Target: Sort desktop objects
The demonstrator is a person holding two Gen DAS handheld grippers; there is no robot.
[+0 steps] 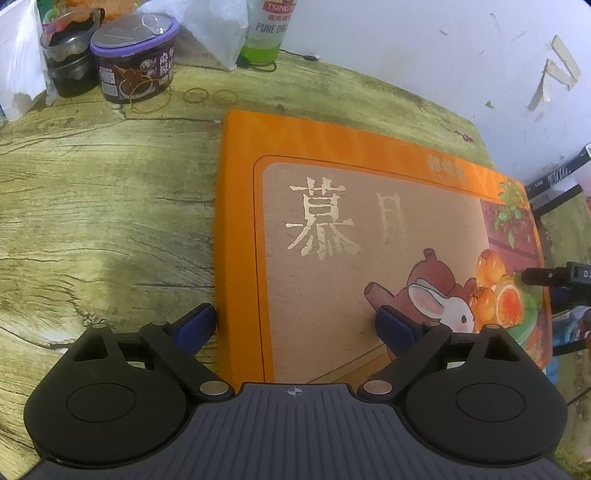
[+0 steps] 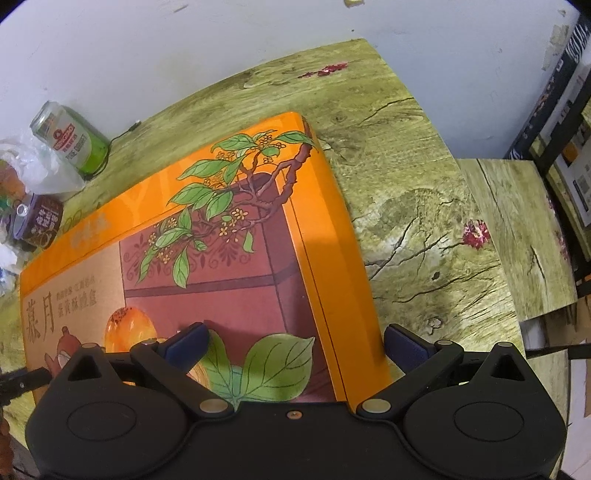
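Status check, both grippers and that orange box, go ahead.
Left gripper open, straddling orange box left edge. Right gripper open, straddling its right edge. Box flat on table. Nothing in the way.

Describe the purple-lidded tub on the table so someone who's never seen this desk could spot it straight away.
Start from the big orange gift box lying flat on the wood-grain table, then look to the far end by the white wall. There, left of the green Tsingtao beer can, stands the purple-lidded tub: a dark brown cup, its rim the only purple there, rubber bands at its base.
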